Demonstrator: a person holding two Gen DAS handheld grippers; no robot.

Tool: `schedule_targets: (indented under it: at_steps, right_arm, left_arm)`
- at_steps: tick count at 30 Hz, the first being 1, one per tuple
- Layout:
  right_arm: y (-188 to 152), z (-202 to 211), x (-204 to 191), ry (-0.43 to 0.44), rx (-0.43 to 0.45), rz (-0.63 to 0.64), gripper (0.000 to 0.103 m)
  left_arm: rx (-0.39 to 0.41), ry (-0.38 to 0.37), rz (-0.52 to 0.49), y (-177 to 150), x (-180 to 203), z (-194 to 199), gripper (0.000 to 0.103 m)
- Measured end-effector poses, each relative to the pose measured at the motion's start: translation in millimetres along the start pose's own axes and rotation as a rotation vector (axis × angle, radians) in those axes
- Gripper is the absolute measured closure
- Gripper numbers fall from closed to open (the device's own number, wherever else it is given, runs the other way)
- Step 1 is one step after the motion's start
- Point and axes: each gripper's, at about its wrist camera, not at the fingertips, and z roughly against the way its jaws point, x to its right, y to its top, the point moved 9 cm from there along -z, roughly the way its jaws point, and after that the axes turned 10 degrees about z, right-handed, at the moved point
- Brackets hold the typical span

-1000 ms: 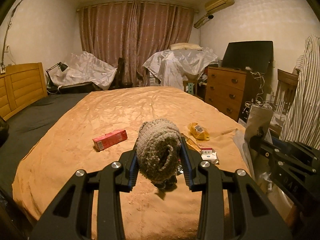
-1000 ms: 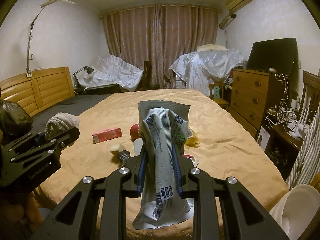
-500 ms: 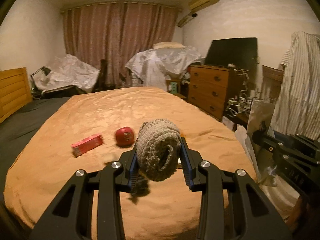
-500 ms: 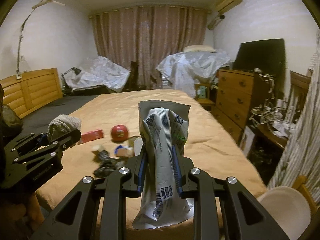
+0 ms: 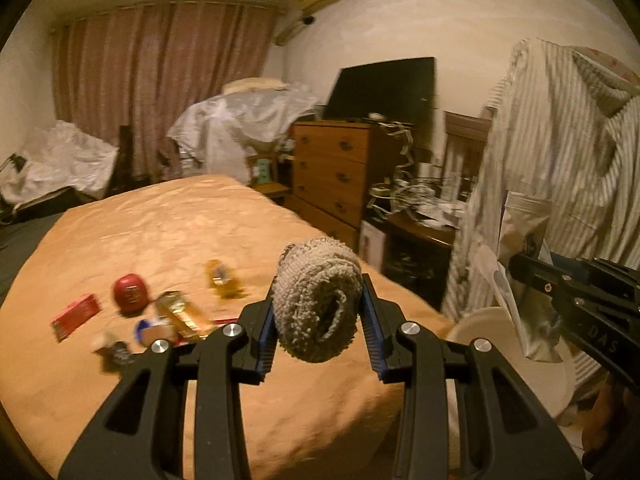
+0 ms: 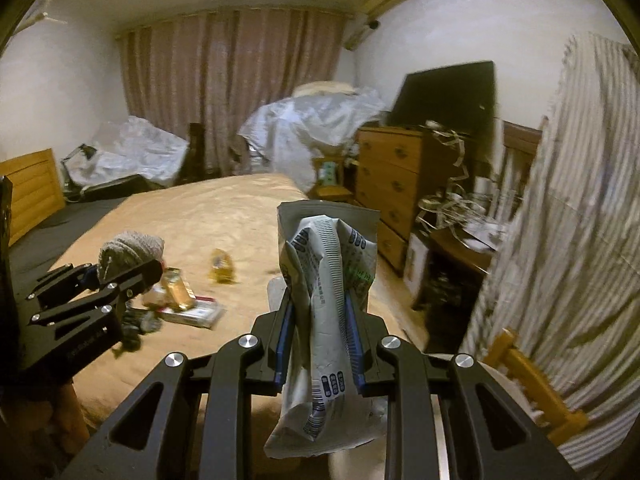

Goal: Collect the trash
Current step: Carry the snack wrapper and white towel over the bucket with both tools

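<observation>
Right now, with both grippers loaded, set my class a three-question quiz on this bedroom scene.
1. True or false: the left gripper is shut on a rolled knitted cloth.
2. What does the right gripper hold? A) red box B) crumpled printed bag C) red ball
3. Fill in: the red ball lies on the ____.

Key: 1 true; 2 B; 3 bed.

Fuzzy knit cloth roll (image 5: 318,306), crinkly printed plastic pouch (image 6: 330,300), matt bedspread (image 5: 168,224)
</observation>
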Motion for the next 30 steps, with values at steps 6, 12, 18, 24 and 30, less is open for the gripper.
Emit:
schedule_targets:
  at_steps: [6, 12, 18, 24, 30]
  right_arm:
    - [-28.4, -2.0, 78.3, -0.051, -0.076, -0.055, 0.078]
    - [-61.6, -10.0, 145.6, -0.078, -0.185, -0.093, 0.078]
    - [-96.0, -37.7, 189.7, -0.033, -0.324, -0.161, 0.078]
    - [-129.5, -68.3, 205.7, 0.025, -0.474, -0.196, 0.078]
    - [-158.2, -83.8, 210.0, 0.072, -0.561, -0.239, 0.078]
  left_arm:
    - [-0.047, -0.089, -0.05, -7.2, 59.7, -22.7, 0.067]
    - [-0.125, -0.169, -0.092, -25.3, 111.9, -44.4, 0.067]
    - [-0.226, -0.225, -0.143, -55.4, 152.6, -68.8, 0.066]
    - [-0.344, -0.276, -0.181, -87.1, 172.5, -90.6, 0.066]
    - [-0.435, -0.312, -0.201, -116.6, 178.9, -104.9, 0.066]
